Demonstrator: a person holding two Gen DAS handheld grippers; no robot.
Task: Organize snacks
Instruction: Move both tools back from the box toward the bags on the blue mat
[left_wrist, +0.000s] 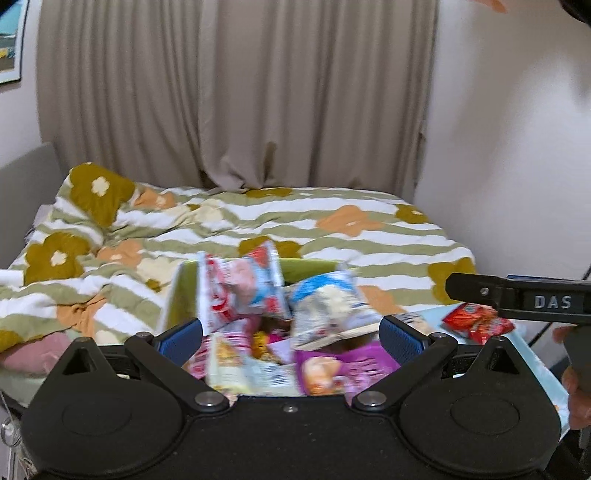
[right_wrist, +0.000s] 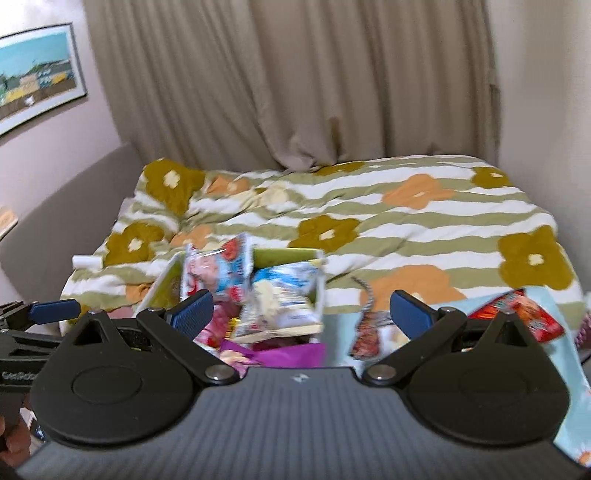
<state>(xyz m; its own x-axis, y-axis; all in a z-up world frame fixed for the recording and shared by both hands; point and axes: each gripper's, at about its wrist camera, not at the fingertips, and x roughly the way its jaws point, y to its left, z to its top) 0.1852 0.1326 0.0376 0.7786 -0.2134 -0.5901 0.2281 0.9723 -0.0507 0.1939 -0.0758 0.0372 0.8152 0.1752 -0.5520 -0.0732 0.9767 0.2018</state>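
A green box stands on the bed's near edge, stuffed with several snack packets. A red-and-blue packet and a white-and-blue packet stick up out of it; a purple packet lies in front. My left gripper is open just before the box, nothing between its fingers. My right gripper is open too, to the box's right. A red packet and a small dark-red packet lie on a light blue sheet.
The bed with a green-striped flowered duvet fills the middle ground, beige curtains behind it. A grey headboard runs along the left wall under a framed picture. The other gripper's arm reaches in from the right.
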